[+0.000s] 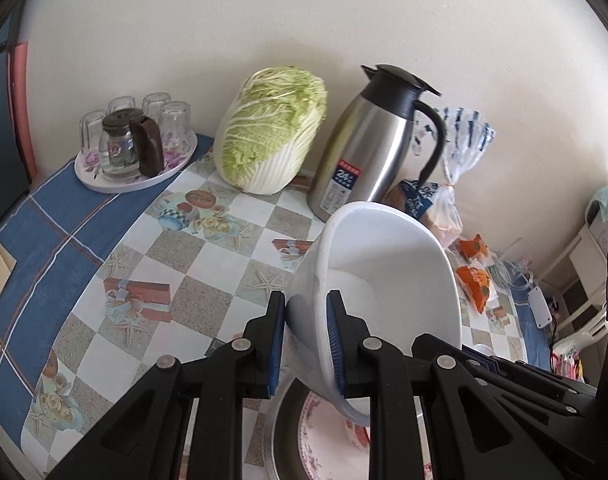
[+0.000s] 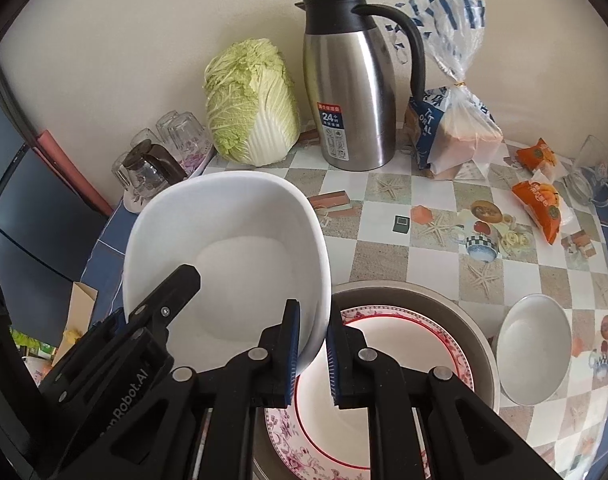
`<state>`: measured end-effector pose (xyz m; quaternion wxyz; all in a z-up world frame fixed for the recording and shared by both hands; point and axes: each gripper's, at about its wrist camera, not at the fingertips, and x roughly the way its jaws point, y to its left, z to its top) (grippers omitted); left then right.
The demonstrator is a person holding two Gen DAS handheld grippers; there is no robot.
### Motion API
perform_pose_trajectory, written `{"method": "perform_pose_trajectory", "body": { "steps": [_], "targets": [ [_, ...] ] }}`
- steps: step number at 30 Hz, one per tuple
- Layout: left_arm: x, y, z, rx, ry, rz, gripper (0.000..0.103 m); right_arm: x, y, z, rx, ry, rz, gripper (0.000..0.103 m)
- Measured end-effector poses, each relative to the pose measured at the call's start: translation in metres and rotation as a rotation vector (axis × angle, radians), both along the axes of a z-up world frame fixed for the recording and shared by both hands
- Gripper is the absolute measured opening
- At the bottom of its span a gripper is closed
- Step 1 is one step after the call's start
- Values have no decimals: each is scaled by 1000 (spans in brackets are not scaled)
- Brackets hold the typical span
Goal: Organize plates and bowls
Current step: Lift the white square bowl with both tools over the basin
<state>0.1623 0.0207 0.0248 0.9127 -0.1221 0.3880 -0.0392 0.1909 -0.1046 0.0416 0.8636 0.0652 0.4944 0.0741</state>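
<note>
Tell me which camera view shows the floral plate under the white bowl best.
The right wrist view: the floral plate shows much of its red ring and rose border inside the metal basin, below the white bowl. The left wrist view shows only a sliver of the plate, hidden by the bowl and the left gripper.

Checked-cloth table (image 2: 388, 248) — cabbage (image 2: 251, 104), steel flask (image 2: 352, 80), bread bag (image 2: 460, 136), glass tray (image 1: 115, 184), small bowl (image 2: 534, 344)

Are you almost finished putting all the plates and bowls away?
About halfway, it looks like. Done: the flowery plate already sits in the metal pan. In hand: both grippers, left and right, pinch the big white bowl above it. Left: the small white bowl on the table.
</note>
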Motion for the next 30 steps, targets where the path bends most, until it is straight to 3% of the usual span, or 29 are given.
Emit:
{"method": "perform_pose_trajectory", "body": {
  "steps": [13,30],
  "targets": [
    [-13,-42,14,16,-18,-130,22,-37,-49,9,73,-64,-120,15],
    [-18,-65,9,-20,57,-215,22,-68,-85,5,147,-67,-212,16]
  ]
}}
